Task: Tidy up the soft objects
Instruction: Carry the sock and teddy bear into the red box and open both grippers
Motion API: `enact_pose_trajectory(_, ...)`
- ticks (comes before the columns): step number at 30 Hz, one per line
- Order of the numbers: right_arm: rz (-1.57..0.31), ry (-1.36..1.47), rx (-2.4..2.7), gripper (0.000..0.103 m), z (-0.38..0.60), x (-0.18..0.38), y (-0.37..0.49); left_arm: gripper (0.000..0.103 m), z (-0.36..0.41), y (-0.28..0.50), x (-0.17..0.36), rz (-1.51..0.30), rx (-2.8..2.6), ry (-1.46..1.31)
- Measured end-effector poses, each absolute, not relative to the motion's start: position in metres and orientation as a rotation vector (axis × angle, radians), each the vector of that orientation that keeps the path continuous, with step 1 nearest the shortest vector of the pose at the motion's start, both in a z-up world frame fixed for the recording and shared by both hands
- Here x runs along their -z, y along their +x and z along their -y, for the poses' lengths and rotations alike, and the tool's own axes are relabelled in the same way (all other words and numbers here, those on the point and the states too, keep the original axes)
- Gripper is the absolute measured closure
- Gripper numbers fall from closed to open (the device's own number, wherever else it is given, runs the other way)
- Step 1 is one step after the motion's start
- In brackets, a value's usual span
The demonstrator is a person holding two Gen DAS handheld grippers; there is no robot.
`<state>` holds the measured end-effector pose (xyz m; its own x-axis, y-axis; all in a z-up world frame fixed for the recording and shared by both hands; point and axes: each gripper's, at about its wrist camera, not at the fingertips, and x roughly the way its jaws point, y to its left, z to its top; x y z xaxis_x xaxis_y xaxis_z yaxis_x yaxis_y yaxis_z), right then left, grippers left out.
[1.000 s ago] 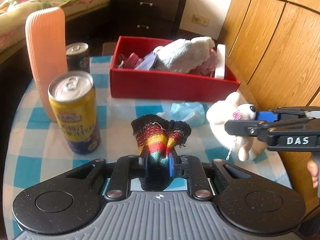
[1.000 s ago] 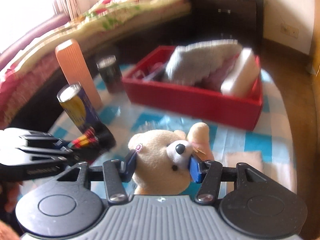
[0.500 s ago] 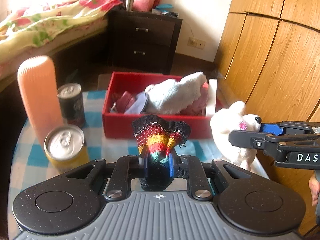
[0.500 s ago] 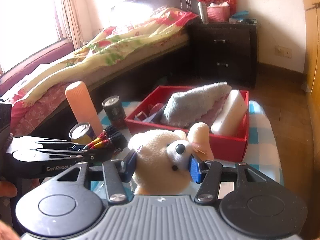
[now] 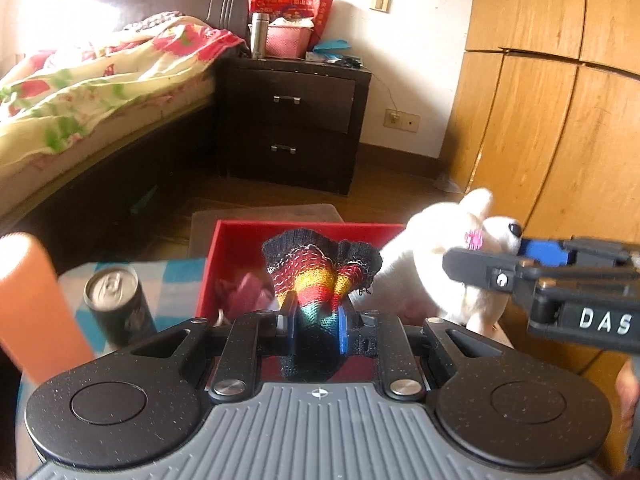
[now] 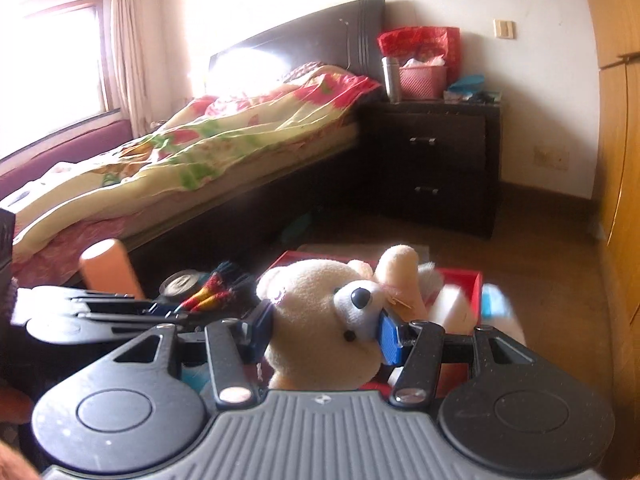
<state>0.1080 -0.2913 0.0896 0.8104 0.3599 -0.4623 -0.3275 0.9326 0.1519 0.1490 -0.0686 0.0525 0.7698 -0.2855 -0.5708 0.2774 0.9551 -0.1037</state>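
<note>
My left gripper is shut on a striped knitted sock and holds it in the air over the near edge of the red box. My right gripper is shut on a cream teddy bear by its head. The bear also shows in the left wrist view, to the right of the sock, over the box. The right gripper reaches in from the right there. The left gripper with the sock shows at the left of the right wrist view. The box is mostly hidden behind the bear.
A dark can and a tall orange ribbed bottle stand on the blue checked tablecloth left of the box. Pink cloth lies in the box. A bed, a dark nightstand and wooden wardrobe doors surround the table.
Both grippers have risen and moved forward over the red box, each still holding its object. The yellow can has dropped out of view.
</note>
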Motion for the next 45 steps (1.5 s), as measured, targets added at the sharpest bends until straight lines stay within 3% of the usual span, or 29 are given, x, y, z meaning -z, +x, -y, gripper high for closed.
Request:
enact_pose_trajectory(11, -0.507, 0.014, -0.317, 0.071, 0.286, -0.075, 0.175, 0.084, 0.071, 0.202, -0.035, -0.646, 0.24, -0.004)
enact_pose_trajectory(13, -0.516, 0.019, -0.312, 0.071, 0.286, -0.072, 0.184, 0.08, 0.071, 0.207, -0.031, -0.657, 0.234, -0.003)
enact_pose_trajectory(18, -0.547, 0.025, -0.3, 0.063, 0.284, -0.067, 0.201, 0.047, 0.072, 0.214, -0.028, -0.651, 0.198, 0.002)
enact_pose_trajectory(23, -0.554, 0.031, -0.296, 0.051, 0.286, -0.068, 0.204, 0.042, 0.073, 0.21, -0.034, -0.639, 0.188, 0.013)
enact_pose_trajectory(37, -0.509, 0.075, -0.273, 0.048, 0.303, -0.089, 0.175, 0.043, 0.067, 0.174, -0.044, -0.643, 0.26, -0.007)
enact_pose_trajectory(45, -0.496, 0.087, -0.252, 0.048, 0.322, -0.097, 0.116, 0.046, 0.111, 0.109, -0.02, -0.789, 0.461, -0.038)
